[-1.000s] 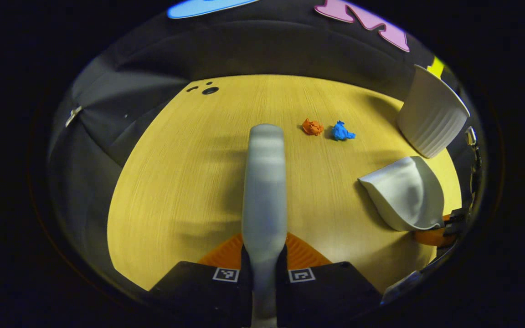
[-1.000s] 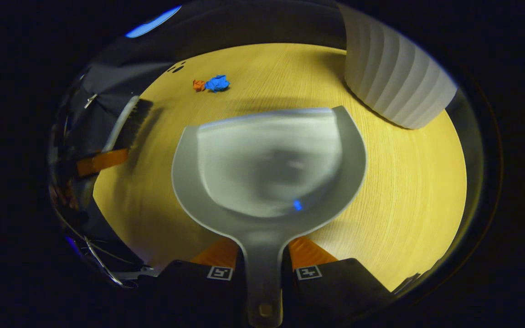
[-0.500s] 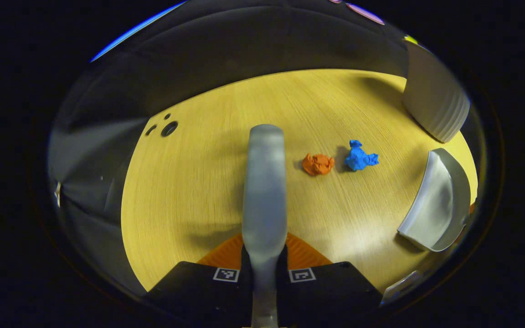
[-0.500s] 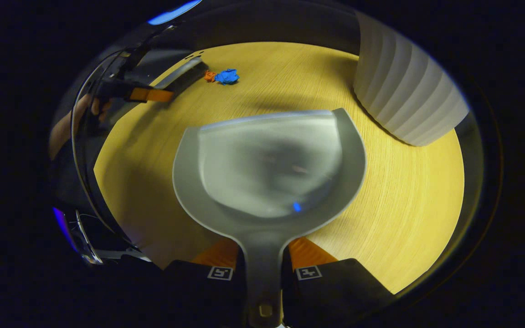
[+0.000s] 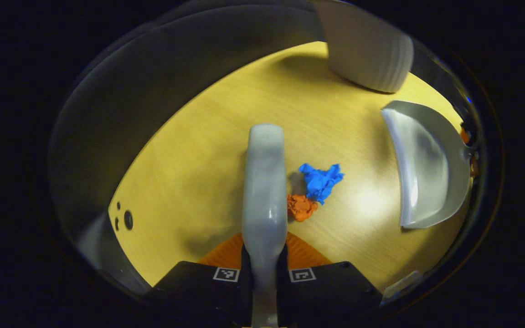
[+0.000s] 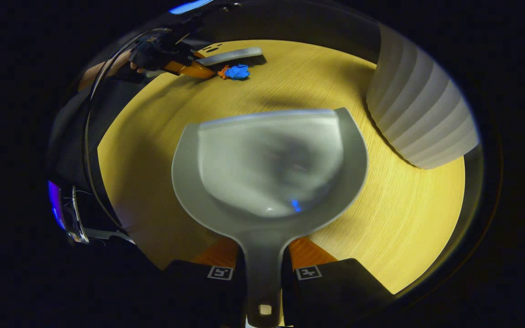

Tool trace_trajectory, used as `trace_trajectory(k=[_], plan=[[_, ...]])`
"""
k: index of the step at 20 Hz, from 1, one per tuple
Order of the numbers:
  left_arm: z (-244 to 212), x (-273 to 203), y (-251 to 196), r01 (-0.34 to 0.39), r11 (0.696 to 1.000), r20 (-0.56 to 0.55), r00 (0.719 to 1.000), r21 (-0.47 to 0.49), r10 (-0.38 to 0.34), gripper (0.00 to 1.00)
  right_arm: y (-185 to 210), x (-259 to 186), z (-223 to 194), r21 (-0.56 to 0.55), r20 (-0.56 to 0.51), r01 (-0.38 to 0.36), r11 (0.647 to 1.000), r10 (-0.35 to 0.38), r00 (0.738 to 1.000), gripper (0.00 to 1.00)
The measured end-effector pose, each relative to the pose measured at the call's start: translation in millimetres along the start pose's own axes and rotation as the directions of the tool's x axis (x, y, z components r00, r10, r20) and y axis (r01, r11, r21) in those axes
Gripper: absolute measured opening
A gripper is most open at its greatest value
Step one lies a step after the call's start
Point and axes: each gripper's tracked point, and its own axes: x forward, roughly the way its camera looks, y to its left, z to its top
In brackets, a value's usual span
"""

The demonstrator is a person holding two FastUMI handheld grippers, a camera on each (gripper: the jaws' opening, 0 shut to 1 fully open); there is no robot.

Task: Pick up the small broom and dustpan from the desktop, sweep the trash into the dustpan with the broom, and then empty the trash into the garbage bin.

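While both tools grip their implements above the worktop, the scene reads as follows.

Left tool [image 5: 264, 269]: its two fingers are closed tight on the handle of the broom [image 5: 265, 182], which runs straight ahead of it up the middle of the left gripper view.

Broom: its pale grey back faces the camera; whether the bristles touch the worktop cannot be told from the left gripper view. In the right gripper view the broom [image 6: 228, 56] lies far ahead and to the left of the right tool, with a hand [image 6: 153, 52] behind it holding the left tool.

Trash: an orange paper scrap [image 5: 301, 207] sits just right of the broom, touching or nearly touching its edge; a blue paper scrap [image 5: 321, 181] lies against the orange one, a little farther forward and to the right. In the right gripper view both scraps show small, just beside the broom head.

Right tool [image 6: 263, 272]: its fingers are closed on the handle of the dustpan [image 6: 269, 168], which spreads out directly ahead of it with its open lip pointing away.

Dustpan from the left tool's side: the dustpan [image 5: 426, 164] is well to the right, apart from the scraps, its open edge turned toward them.

Garbage bin: the white ribbed bin [image 6: 419, 120] stands ahead and right of the right tool, just beside the dustpan's right edge; from the left tool it is far ahead and right [image 5: 367, 50].

Worktop [image 5: 208, 150]: pale yellow wood grain, with small dark holes near its left edge.
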Motion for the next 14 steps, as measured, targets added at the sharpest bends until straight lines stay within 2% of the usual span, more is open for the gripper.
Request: trace_trajectory(k=[3,4,6,9,10,11,12,14], plan=[[10,5,-34,0.081,0.994,-0.017,0.997,0.078,-0.08,0.25,4,1,0,-0.014,0.01,0.003,1.0,-0.003,1.0,0.35],[10,6,-46,0.123,0.99,-0.024,0.992,0.075,-0.122,0.23,4,2,0,-0.02,0.013,0.0,1.0,0.001,1.0,0.35],[2,4,-66,0.197,0.979,-0.051,0.98,0.053,-0.194,0.25,5,2,0,-0.018,0.014,-0.004,1.0,0.004,1.0,0.35],[4,-11,-116,0.312,0.95,-0.068,0.948,-0.006,-0.312,0.28,7,3,0,-0.016,0.022,-0.004,1.0,0.004,1.0,0.35],[3,-16,-127,0.344,0.938,-0.072,0.936,-0.028,-0.345,0.25,7,3,0,-0.019,0.027,0.0,1.0,0.0,1.0,0.38],[1,-18,-137,0.368,0.928,-0.075,0.925,-0.051,-0.371,0.28,8,3,0,-0.017,0.03,-0.001,1.0,0.002,1.0,0.35],[2,-22,-146,0.386,0.919,-0.074,0.917,-0.083,-0.392,0.25,8,2,0,-0.01,0.033,-0.002,1.0,0.002,0.999,0.38],[3,-31,-163,0.418,0.894,-0.06,0.9,-0.162,-0.432,0.28,7,4,1,-0.002,0.04,-0.002,1.0,0.002,0.999,0.35]])
